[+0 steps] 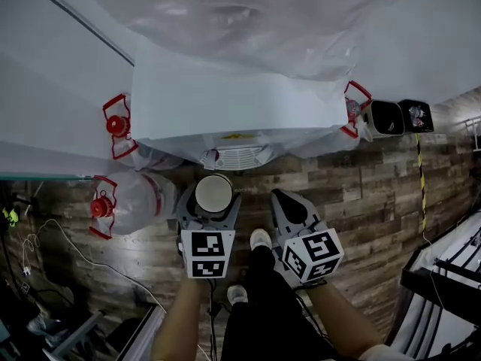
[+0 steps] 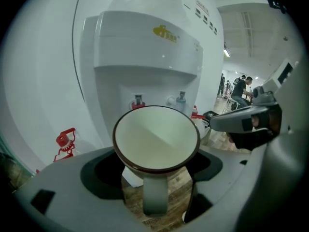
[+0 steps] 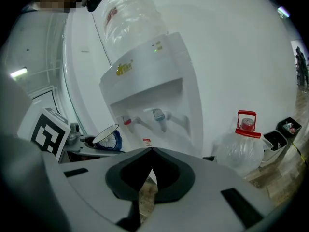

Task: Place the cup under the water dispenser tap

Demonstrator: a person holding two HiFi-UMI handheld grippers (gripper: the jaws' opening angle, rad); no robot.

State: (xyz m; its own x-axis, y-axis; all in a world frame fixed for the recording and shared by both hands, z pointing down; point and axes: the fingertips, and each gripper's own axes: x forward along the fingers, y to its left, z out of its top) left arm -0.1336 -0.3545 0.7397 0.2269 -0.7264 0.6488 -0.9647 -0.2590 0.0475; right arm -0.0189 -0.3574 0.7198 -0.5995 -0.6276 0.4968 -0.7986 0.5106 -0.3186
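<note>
**Cup held in front of the dispenser taps**

We face a white water dispenser standing against a pale wall, with a big clear bottle upended on top of it. It stands on a floor of wood-look planks. Spare water bottles with red caps and handles lie by its foot: one at near left, another behind it and partly hidden, and one at the right side.

Our left gripper is just near of the dispenser's drip grille. Its jaws pinch the cup from both sides. The cup sits upright, mouth up, with a pale empty inside, a dark brown rim and a blue pattern on its outer wall. Its handle points back toward us. In the left gripper view its rim lies lower than the taps and between them, on the near side of the recess.

Our right gripper is just right of the left one, apart from the cup. Its jaws are pressed together at the tips with nothing between them.

In the dispenser's recess sit a red tap on the left and a blue tap on the right.
</note>
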